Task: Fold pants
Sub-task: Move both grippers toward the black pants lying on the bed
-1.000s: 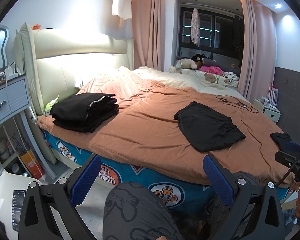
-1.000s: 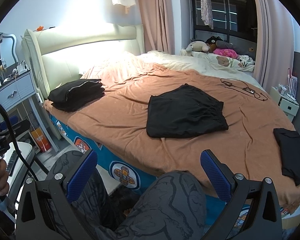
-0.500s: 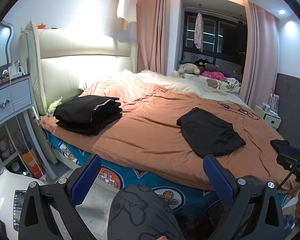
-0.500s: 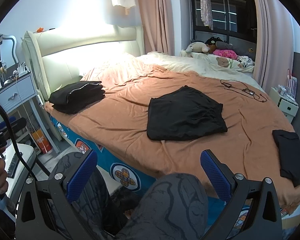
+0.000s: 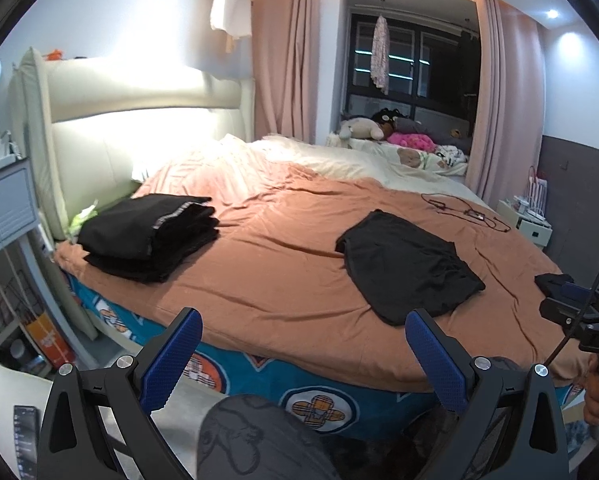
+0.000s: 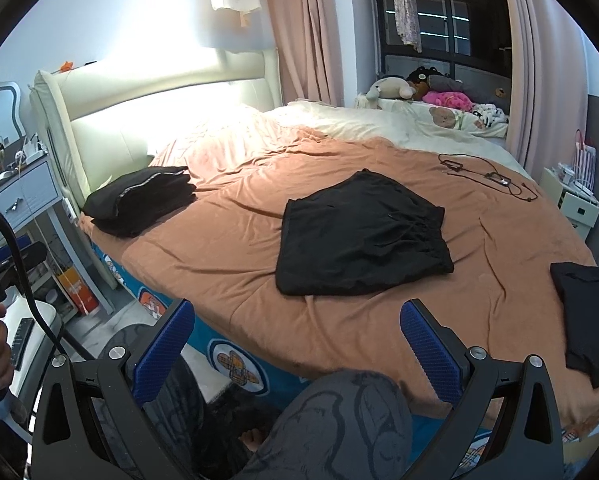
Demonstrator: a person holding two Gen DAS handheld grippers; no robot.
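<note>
Bed (image 6: 227, 256), brown cover: black pants (image 6: 359, 236) lie folded flat near its middle, at 12 o'clock from the right gripper (image 6: 295, 344) and 1 o'clock from the left gripper (image 5: 299, 354) (so the right is judged nearer). Long axis runs roughly 8-to-2 in the right view; the gathered waistband appears to point toward 3. Both grippers gape wide, empty, well short of the cloth.

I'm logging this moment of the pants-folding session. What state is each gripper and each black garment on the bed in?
Left gripper: open, empty, off the bed.
Right gripper: open, empty, off the bed.
Middle pants: folded over, flat, untouched.
Stack: folded, piled by the headboard.
Right-edge garment: flat, partly out of view.
</note>
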